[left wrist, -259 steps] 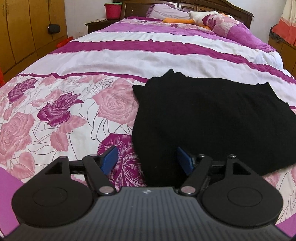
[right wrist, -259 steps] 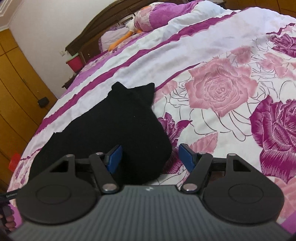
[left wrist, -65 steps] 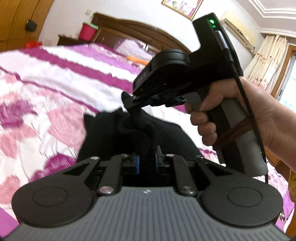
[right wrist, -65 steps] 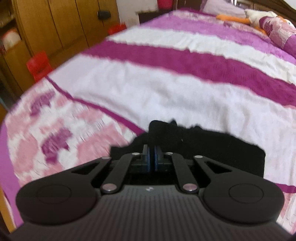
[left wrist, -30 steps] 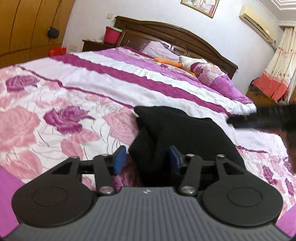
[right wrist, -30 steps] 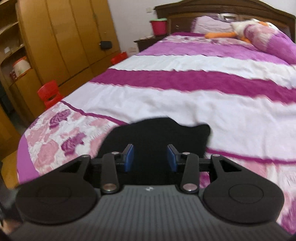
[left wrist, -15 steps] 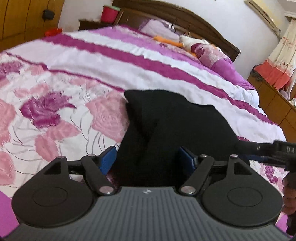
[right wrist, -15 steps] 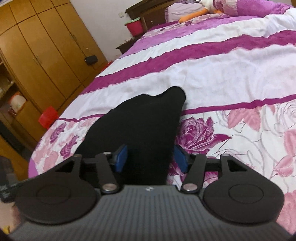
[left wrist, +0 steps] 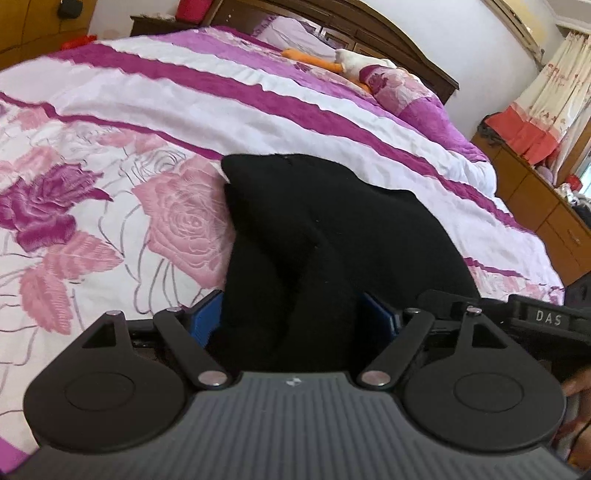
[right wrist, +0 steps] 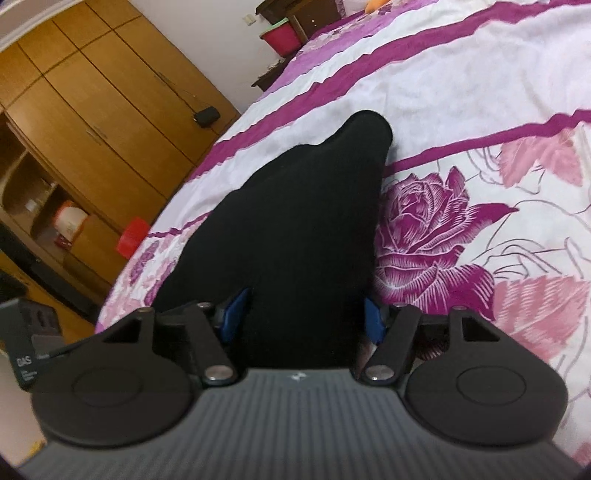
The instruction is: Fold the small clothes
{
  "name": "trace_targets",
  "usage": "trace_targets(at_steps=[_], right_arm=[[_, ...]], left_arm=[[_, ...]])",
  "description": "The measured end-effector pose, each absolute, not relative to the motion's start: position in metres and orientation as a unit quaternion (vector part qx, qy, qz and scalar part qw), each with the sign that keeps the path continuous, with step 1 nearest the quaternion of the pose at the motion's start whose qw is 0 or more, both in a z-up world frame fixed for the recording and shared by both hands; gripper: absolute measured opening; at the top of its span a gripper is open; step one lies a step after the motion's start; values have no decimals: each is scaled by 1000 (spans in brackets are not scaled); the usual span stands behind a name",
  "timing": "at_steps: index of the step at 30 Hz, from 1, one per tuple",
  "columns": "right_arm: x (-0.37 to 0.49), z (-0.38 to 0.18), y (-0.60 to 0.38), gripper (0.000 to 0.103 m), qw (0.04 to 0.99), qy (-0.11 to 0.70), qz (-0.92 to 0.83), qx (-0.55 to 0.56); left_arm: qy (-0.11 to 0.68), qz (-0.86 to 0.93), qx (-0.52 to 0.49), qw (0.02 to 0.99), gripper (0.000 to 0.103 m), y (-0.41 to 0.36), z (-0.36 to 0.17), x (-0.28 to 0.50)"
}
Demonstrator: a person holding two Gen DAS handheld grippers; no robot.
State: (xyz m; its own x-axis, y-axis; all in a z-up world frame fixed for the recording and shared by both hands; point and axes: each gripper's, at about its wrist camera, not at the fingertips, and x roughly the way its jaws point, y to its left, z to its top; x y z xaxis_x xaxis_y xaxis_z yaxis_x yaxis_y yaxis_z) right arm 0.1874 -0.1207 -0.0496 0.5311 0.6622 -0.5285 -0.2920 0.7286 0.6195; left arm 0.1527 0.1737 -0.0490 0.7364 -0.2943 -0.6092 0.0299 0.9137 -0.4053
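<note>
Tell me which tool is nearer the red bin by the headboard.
Left, probably. The left tool sits on the garment's side toward the red bin; the right tool is at the opposite side.

The garment (left wrist: pixel 332 229) lies on the bedspread (left wrist: pixel 110 206), running away from both grippers. The left gripper (left wrist: pixel 293 317) straddles its near end, fingers spread to either side; the right gripper (right wrist: pixel 301 317) straddles the opposite near end likewise. Pillows (left wrist: pixel 399 88) lie at the headboard (left wrist: pixel 369 26) beyond. A wardrobe (right wrist: pixel 92 110) stands left of the bed
</note>
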Motion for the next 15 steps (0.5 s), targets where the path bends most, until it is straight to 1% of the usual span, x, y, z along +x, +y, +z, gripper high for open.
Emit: trace_targets(at_steps=[2,4,6,7,8,9,10,12,15], right_arm=[[189,-52,-122,66,839,392,289,243],[190,-52,-123,66,837,392,291,247],[191,-51,-121,65,836,391,292,251],[191,-50,-121,59,836,390,291,252],[191,-50,-121,55,837,389,291,253],[190,-48,-120,48,838,386,291,254],[190,-47,-120,44,838,384,292,254],[190,-40,-121,41,840,379,293,255],[186,-26,-125,39,841,371,295,262]], left_arm=[[354,-93,-201,909,83,175,-51,156],[354,-103,-210,905,79,175,-52,159],[354,-122,-228,899,60,174,-54,161],[355,-129,-239,894,58,174,-54,162],[355,-130,-246,893,53,175,-54,162],[352,-134,-249,892,49,175,-54,162],[350,-138,-255,891,48,176,-53,161],[345,-145,-275,885,45,178,-50,160],[337,-156,-284,884,43,173,-40,154]])
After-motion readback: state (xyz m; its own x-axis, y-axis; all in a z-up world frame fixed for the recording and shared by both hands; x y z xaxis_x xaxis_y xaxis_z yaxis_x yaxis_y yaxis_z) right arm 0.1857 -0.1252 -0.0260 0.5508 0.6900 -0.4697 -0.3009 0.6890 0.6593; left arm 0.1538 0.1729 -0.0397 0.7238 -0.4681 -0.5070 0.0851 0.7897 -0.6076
